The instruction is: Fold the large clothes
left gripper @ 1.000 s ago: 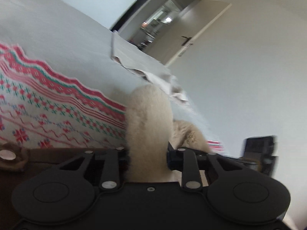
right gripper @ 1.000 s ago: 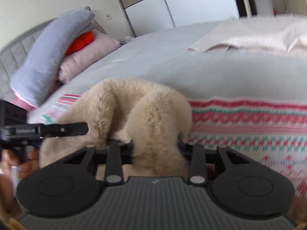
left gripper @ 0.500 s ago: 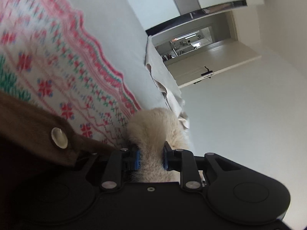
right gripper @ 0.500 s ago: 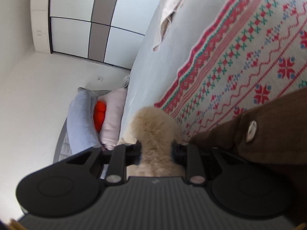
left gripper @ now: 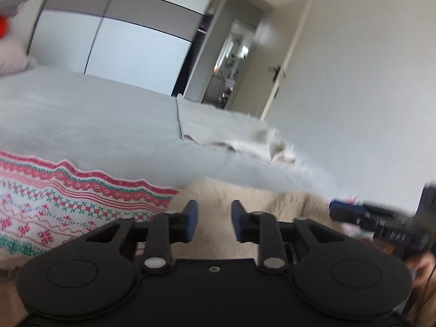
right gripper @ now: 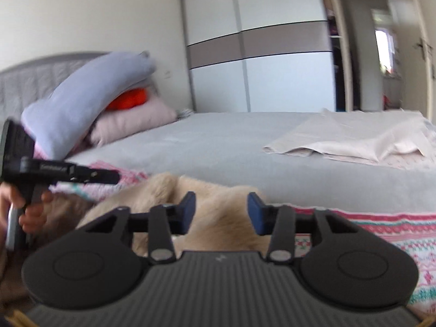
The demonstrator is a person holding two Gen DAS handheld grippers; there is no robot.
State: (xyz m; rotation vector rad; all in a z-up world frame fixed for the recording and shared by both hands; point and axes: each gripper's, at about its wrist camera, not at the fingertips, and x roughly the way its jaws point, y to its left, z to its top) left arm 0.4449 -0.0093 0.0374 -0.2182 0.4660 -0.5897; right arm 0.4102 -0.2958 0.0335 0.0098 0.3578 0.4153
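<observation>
With both the left gripper (left gripper: 212, 219) and right gripper (right gripper: 220, 213) parted and holding nothing, the fleece garment (right gripper: 218, 209) lies on the bed (right gripper: 218, 141)'s near edge (over a patterned blanket (left gripper: 54, 207)), so regrip its outer edges evenly before folding.

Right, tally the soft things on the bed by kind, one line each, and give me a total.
Fluffy cream garment: 1
Patterned red-and-green blanket: 1
Flat beige cloth: 1
Pillows and cushions at the headboard: 3 (lilac pillow, pink pillow, orange cushion)
Total: 6
</observation>
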